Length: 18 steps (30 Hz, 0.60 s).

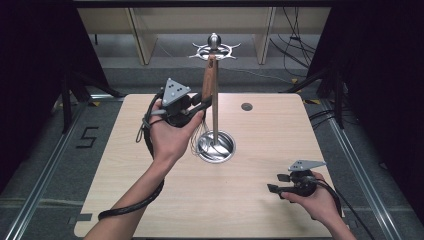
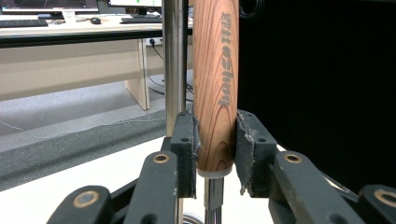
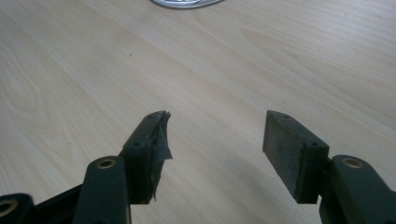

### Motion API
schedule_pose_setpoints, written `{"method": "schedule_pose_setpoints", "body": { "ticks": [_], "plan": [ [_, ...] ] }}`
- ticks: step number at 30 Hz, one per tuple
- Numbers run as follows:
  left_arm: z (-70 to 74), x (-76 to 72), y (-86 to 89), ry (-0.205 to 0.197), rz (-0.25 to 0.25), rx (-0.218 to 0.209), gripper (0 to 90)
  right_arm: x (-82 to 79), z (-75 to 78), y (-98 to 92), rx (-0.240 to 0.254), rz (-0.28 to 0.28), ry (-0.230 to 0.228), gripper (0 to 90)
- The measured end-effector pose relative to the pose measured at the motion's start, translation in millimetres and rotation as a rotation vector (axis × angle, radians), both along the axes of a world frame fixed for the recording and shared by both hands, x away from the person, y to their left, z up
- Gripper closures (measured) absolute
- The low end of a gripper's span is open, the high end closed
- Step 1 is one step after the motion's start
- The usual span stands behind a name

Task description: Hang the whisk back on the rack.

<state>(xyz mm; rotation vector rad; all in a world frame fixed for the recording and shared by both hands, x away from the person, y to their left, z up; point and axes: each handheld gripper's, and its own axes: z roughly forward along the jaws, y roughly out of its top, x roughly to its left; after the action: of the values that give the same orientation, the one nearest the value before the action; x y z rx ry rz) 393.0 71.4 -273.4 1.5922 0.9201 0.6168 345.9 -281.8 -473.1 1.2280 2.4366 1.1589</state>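
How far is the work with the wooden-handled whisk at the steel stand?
Done: the left gripper is shut on the whisk's wooden handle, beside the steel stand pole. In hand: whisk held upright, wires over the round base. Left: unclear, hanging or removal. The right gripper is open above the table.

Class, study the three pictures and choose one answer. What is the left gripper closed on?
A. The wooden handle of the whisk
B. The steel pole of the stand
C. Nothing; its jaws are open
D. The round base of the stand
A: in the left gripper view the left gripper has both pads pressed against the wooden handle, with the steel pole standing behind it.
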Motion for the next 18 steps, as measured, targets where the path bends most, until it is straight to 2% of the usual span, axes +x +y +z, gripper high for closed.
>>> {"method": "schedule_pose_setpoints", "body": {
  "ticks": [10, 13, 15, 18],
  "plan": [
    [-4.8, 7.8, -3.8, 0.004, -0.003, 0.015, 69.8, -0.4, 0.1, 0.4, -0.004, -0.003, 0.006, 40.9],
    [-6.9, 9.5, -3.6, 0.006, -0.018, 0.016, 69.6, -0.5, 0.4, 0.3, -0.007, -0.002, 0.007, 40.9],
    [-8.2, 9.9, -2.3, 0.006, -0.032, 0.027, 69.1, -0.6, 3.3, -1.9, -0.04, 0.012, 0.022, 40.9],
    [-8.0, 8.7, 1.6, -0.002, -0.044, 0.028, 66.6, -0.5, 3.1, -2.1, -0.037, 0.012, 0.022, 40.9]
  ]
}}
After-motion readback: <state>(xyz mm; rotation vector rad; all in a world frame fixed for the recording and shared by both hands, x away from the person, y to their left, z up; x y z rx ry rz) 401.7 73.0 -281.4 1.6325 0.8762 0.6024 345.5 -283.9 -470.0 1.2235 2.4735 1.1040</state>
